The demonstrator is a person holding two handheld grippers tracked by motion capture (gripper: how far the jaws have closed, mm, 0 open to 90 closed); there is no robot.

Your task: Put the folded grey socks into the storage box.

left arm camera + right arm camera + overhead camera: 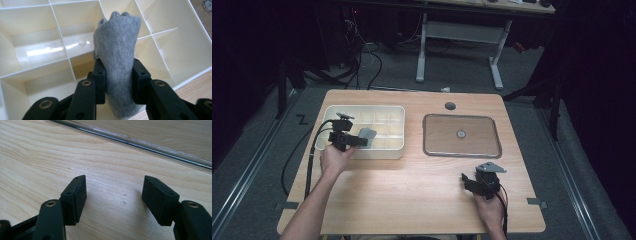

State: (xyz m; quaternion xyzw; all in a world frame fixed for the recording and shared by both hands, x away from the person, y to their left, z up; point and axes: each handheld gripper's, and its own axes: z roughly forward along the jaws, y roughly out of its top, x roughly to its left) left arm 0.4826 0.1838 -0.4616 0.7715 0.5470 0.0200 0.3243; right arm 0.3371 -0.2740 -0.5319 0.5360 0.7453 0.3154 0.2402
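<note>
A grey knitted cloth roll (117,57) is clamped between the two black jaws of my left gripper (117,80), and it sticks out beyond them over the cream divided box (37,52). From above, the left gripper (361,141) hovers at the front left part of that box (384,152), the grey cloth (367,134) pointing right. My right gripper (468,182) rests low over the bare wood at the front right, its jaws (114,197) wide apart with nothing between them.
A shallow clear tray with a metal-looking rim (462,152) lies right of the box, with a small round object (460,134) in its middle. The tray's rim (140,143) runs across the right gripper view. A round hole (450,106) marks the table's back.
</note>
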